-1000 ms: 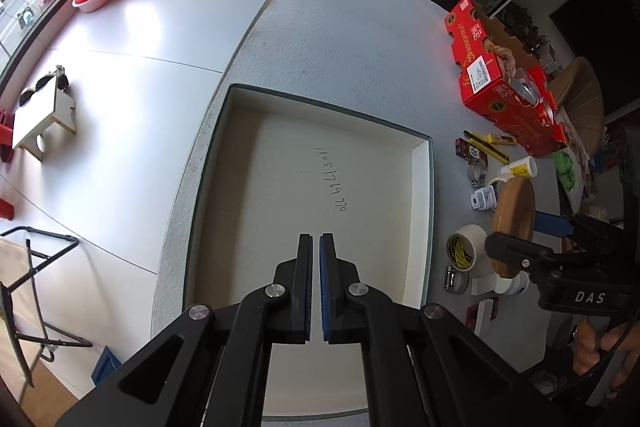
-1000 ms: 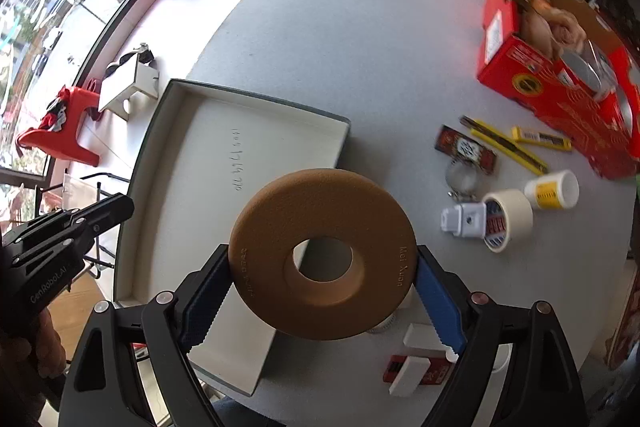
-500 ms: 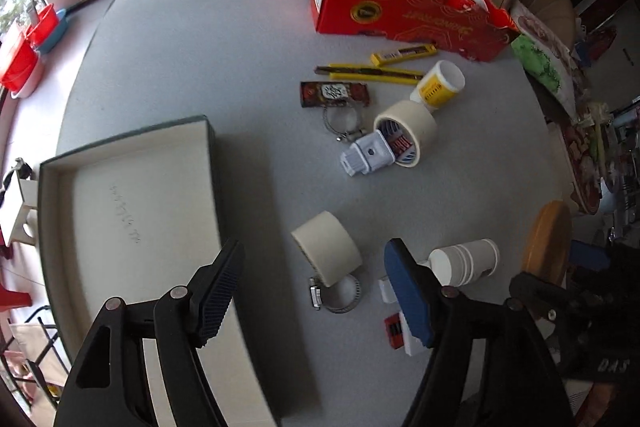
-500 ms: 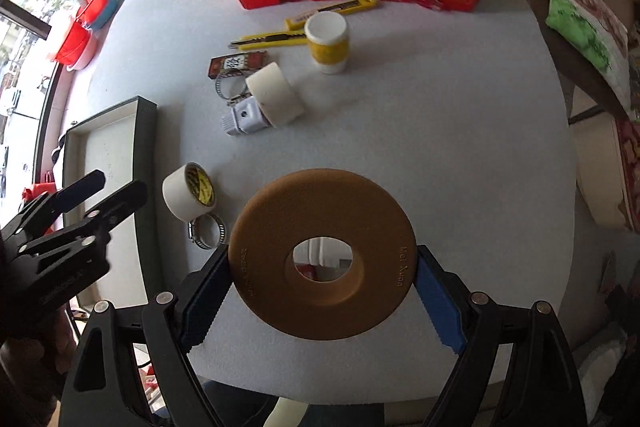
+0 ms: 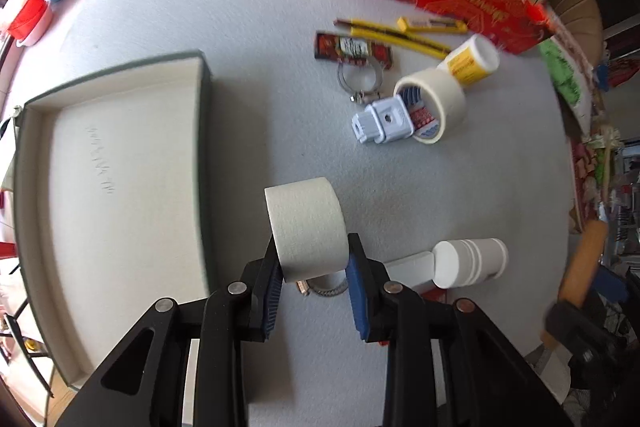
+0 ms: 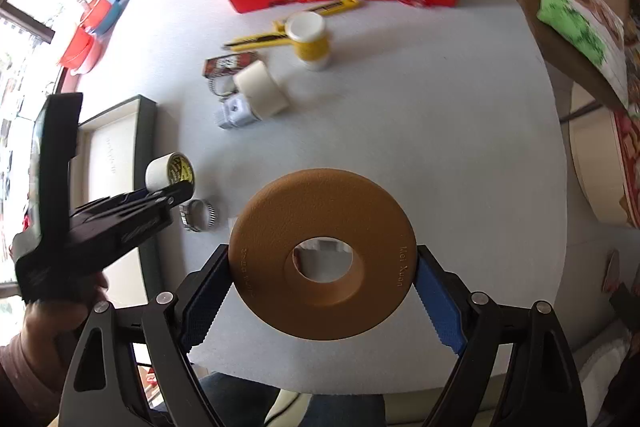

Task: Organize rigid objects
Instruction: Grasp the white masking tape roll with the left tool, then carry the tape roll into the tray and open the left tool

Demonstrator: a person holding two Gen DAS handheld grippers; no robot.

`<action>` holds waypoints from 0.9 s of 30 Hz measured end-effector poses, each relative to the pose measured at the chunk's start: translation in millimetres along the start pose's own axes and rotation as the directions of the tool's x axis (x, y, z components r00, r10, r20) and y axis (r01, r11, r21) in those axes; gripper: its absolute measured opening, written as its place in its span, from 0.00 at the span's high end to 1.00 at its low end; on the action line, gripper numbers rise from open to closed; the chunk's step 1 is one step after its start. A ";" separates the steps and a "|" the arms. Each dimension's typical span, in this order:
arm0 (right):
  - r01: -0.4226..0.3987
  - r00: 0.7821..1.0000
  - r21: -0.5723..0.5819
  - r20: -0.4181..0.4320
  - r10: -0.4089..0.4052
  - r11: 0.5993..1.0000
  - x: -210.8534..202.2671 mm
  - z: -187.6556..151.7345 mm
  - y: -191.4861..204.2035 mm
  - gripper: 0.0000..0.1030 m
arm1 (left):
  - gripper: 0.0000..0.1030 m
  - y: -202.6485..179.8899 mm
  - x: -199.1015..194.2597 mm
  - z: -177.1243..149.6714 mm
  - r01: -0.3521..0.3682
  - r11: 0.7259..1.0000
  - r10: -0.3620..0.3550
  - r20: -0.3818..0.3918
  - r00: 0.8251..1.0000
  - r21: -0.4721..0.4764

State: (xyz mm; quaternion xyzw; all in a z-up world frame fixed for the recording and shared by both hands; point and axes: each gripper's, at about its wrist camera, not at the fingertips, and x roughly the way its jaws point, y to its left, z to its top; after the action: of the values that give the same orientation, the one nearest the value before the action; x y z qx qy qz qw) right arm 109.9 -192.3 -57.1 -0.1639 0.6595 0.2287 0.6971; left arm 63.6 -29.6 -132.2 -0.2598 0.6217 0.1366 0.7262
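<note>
Since 0.5 s ago your left gripper [image 5: 313, 279] has closed in on the masking tape roll [image 5: 306, 223], pads now clamped on its sides, just right of the tray [image 5: 204, 131]. Your right gripper [image 6: 322, 291] is still clenched on the brown ring [image 6: 320, 255], above the table's [image 6: 420, 131] near edge.

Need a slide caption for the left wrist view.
Left gripper closes on a tape roll beside the tray.
</note>
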 end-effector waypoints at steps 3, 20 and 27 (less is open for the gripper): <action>-0.015 1.000 -0.047 0.009 0.015 0.999 -0.1 6.9 21.2 0.14 | 0.69 21.6 -31.3 -10.9 0.016 0.999 -0.014 0.048 0.999 -0.033; -0.097 0.995 -0.445 -0.032 0.092 0.890 15.0 20.3 205.7 0.14 | 0.69 152.2 -92.2 -59.5 -0.186 0.941 0.226 0.116 0.967 -0.282; -0.096 0.995 -0.503 -0.044 0.085 0.859 22.6 19.5 238.1 0.14 | 0.69 171.4 -87.5 -67.7 -0.187 0.930 0.228 0.097 0.969 -0.317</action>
State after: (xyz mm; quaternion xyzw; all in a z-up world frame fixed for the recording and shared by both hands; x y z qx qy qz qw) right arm -0.5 20.7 -60.7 -0.3116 0.5909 0.4238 0.6117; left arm -98.8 86.1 -88.8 -0.2921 0.5675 0.3242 0.6983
